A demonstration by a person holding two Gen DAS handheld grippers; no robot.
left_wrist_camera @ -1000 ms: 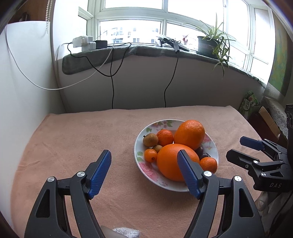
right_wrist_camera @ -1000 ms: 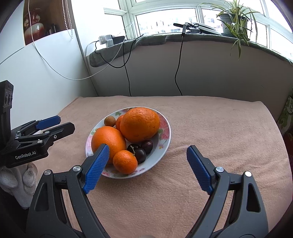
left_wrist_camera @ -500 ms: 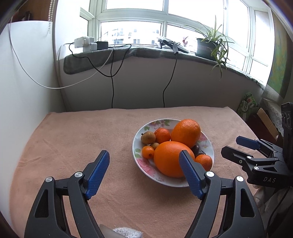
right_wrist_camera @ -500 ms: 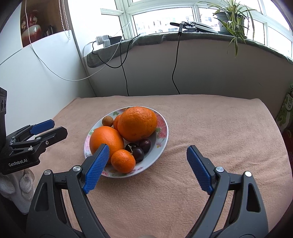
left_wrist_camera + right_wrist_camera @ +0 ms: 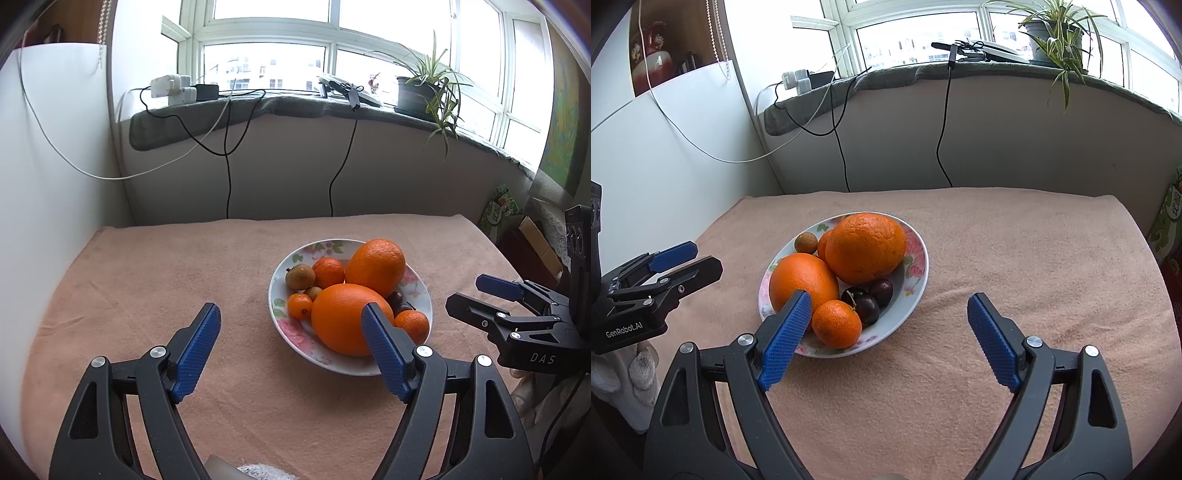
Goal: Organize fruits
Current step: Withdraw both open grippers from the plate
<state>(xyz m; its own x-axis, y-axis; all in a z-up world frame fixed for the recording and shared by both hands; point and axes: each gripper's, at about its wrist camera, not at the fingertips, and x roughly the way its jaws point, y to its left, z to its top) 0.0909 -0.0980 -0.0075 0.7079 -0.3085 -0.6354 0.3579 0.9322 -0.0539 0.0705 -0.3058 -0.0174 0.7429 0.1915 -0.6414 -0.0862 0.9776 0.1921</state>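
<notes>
Two tools held wide and empty: my right tool (image 5: 888, 328) sits nearer the small mandarin (image 5: 836, 324), just ahead-left of it, plate (image 5: 921, 273) rim between us.

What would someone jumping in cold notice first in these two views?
The floral white ceramic plate, heaped with fruit in the middle of the peach terry cloth, grabs the eye: two big oranges dominate, with a small tangerine and dark cherries on the side nearer the right gripper. Both the left gripper and right gripper hover short of it, jaws wide open and empty.
</notes>
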